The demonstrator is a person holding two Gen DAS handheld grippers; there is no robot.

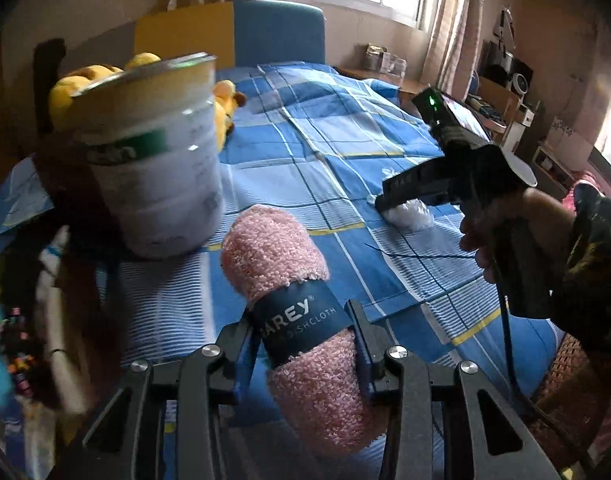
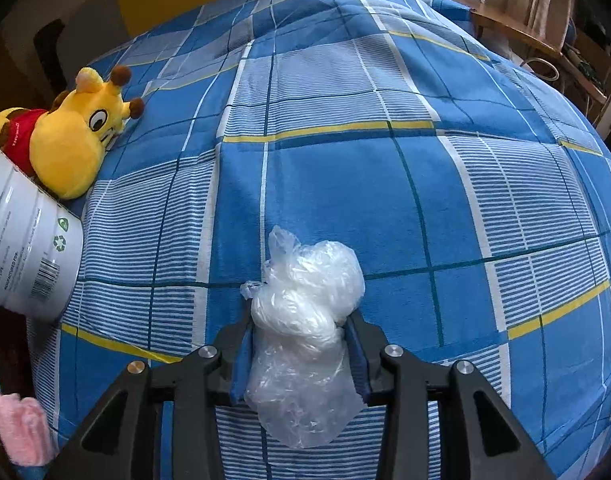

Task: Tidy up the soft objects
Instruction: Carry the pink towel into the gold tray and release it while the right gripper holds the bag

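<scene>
Two grippers are each clamped on something soft above a bed covered by a blue, white and yellow plaid quilt (image 2: pixel 385 184). The left gripper (image 1: pixel 303 330) has its jaws closed on a rolled pink fluffy cloth (image 1: pixel 289 300), held at its dark blue paper band (image 1: pixel 301 320), where the letters "AREY" and "SHCLOTH" can be read; the roll points toward 11 o'clock in the left wrist view. The right gripper (image 2: pixel 301 340) has its jaws pressed against both sides of a crumpled clear plastic bag (image 2: pixel 305 320), whose knotted top sticks out toward 12 o'clock over the quilt. At 9 o'clock in the right wrist view stands a white cylindrical tin (image 2: pixel 21 240) printed with a barcode, a recycling mark and the words "MANUFACTURED FOR"; the rest of the small print is too small to read. Behind the tin, at 10 o'clock, a yellow plush giraffe in a red shirt (image 2: pixel 69 136) lies on the quilt.
</scene>
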